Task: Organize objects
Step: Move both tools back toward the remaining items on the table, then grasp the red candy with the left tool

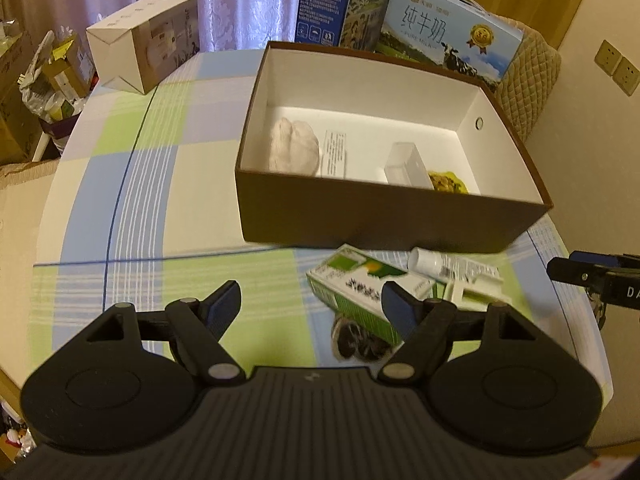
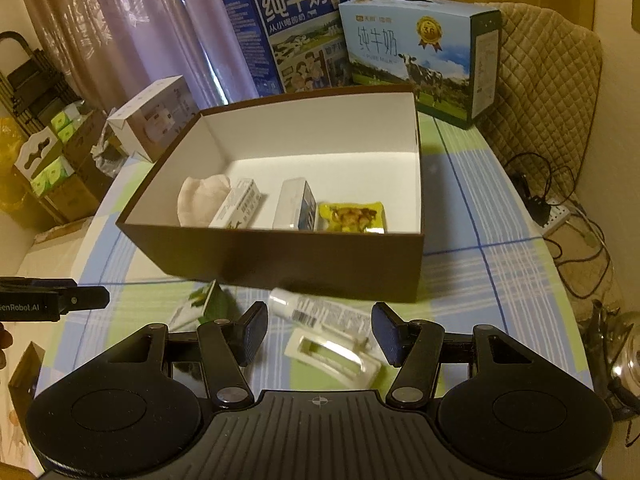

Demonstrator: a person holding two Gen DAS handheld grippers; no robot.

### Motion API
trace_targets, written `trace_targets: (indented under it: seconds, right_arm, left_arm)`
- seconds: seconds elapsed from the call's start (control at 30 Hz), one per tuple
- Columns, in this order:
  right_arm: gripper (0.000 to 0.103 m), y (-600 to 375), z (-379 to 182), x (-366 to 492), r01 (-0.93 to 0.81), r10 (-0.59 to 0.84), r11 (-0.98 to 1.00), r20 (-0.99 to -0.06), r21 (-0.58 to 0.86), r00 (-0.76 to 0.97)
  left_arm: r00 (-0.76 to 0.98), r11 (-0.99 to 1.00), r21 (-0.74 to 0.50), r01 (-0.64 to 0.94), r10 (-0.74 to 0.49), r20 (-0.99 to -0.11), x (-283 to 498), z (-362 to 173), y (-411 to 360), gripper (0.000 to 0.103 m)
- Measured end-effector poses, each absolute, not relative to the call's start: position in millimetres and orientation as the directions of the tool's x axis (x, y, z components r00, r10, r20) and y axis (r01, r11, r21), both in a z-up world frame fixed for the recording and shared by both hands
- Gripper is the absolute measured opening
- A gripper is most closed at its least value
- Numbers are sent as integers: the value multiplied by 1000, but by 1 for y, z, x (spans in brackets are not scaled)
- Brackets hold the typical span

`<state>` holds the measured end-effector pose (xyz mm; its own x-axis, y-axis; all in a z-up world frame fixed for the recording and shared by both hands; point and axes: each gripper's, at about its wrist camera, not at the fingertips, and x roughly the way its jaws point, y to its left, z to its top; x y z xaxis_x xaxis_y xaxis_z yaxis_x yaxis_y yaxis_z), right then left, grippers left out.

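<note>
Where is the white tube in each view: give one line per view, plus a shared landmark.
Left wrist view: white tube lies on the tablecloth, lower right, just before the brown box.
Right wrist view: white tube at lower centre, between the fingertips.
Shared landmark: the brown box.

Mauve curtains hang behind the checked tablecloth, dimly lit.

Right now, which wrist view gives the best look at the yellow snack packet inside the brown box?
The right wrist view: the yellow snack packet lies almost fully visible on the floor of the brown box, printed picture included. In the left wrist view, the box's near wall and a clear case hide most of it, leaving only a yellow corner.
</note>
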<state>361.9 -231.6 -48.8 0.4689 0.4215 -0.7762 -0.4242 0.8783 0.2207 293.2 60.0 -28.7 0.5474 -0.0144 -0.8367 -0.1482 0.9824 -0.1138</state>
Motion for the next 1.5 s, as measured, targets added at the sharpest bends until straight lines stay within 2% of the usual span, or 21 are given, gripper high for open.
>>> trace_targets:
  seconds: [0.67,1.0,1.3,1.5]
  right_arm:
    - [55,-265,-90,318,-413,377,885,-853,216,362]
    - [55,-272,-102,307,-412,376,882,-868,228,325]
    - [55,-278,-104,302,-396,380,885,-869,243,316]
    - [55,-284,-107,298,-371,375,894,-872,251,314]
  left_arm:
    - [455,989,-120,-85,-69,-888,235,-76,35,74]
    - [357,995,-88,55,-102,-929,204,-106,13,74]
    - [298,995,-54,82,-76,-951,197,-137,1,74]
    - [322,995,-22,100,-53,-945,210,-143,-2,74]
